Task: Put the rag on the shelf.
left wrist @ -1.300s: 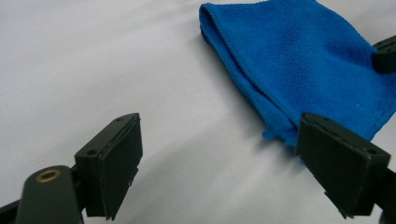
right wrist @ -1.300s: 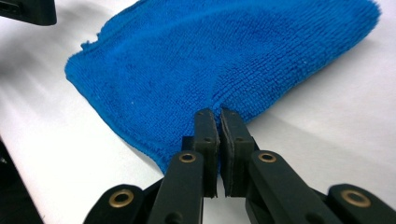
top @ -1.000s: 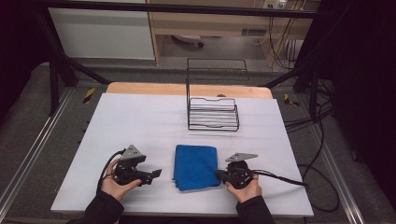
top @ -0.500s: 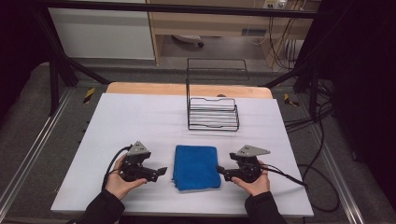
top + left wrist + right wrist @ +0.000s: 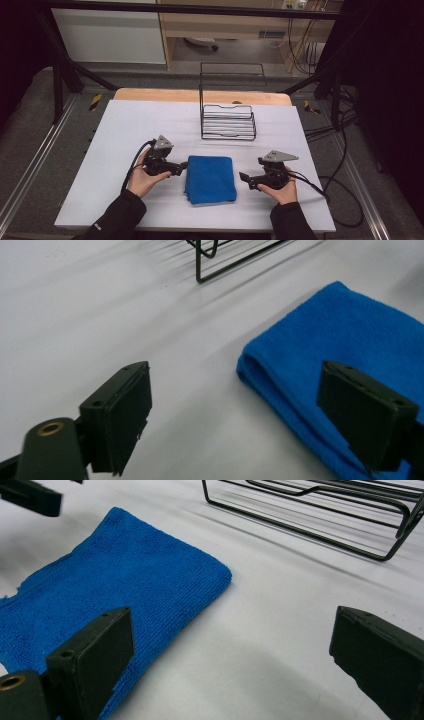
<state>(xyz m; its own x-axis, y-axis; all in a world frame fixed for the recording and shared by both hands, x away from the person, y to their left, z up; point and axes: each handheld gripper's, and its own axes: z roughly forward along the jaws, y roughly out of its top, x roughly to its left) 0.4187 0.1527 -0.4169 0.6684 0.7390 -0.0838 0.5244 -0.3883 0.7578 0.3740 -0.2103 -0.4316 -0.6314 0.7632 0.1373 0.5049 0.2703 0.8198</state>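
A folded blue towel (image 5: 211, 179) (image 5: 340, 335) (image 5: 115, 575) lies flat on the white table. My left gripper (image 5: 182, 167) (image 5: 245, 415) sits at the towel's left edge, open; its jaws have just been closing a little, and the towel's folded edge lies just ahead of them, unpressed. My right gripper (image 5: 244, 179) (image 5: 235, 655) rests a short gap to the right of the towel, open; its jaws have just been opening, with bare table between them. A tip of the left gripper's fingers (image 5: 30, 497) shows beyond the towel in the right gripper view.
A black wire rack (image 5: 227, 120) (image 5: 220, 255) (image 5: 320, 515) stands behind the towel, mid-table. The white table top (image 5: 125, 125) ends in a wooden strip (image 5: 150, 95) at the back. Cables (image 5: 340, 190) trail off the right side.
The right gripper has opened and drawn back to the right, off the towel's right edge. The left gripper has moved right and slightly forward, up to the towel's left edge.
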